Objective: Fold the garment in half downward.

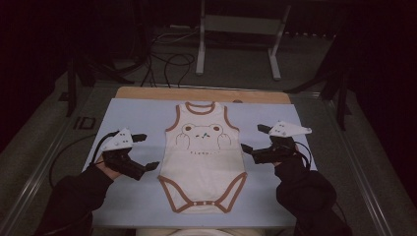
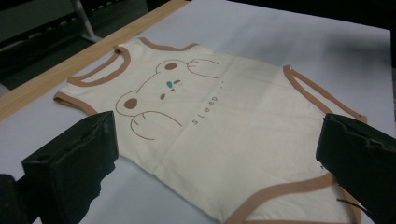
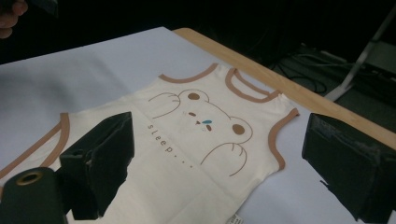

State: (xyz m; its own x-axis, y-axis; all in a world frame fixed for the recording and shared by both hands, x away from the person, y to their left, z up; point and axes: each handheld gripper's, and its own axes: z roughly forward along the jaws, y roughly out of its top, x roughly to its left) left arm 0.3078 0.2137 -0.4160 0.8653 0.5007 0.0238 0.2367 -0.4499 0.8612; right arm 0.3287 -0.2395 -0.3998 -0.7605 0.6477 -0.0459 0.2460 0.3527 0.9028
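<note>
A cream sleeveless baby bodysuit (image 1: 204,157) — soft cotton, brown-trimmed, printed with a bear and "sleep..." — lies flat mid-worktop (image 1: 137,113), neck toward the far wooden edge, snaps toward the near edge. The left claw (image 1: 142,151) and right claw (image 1: 255,138) flank it, black jaws spread wide, empty.

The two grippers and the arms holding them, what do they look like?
Both are black handheld tools. The left gripper and right gripper each carry a pale grey three-cornered plate with small dark dots on top. Their fingers are thick, blocky and matte black. A black cable trails from the left one. The person wears dark long sleeves.
</note>
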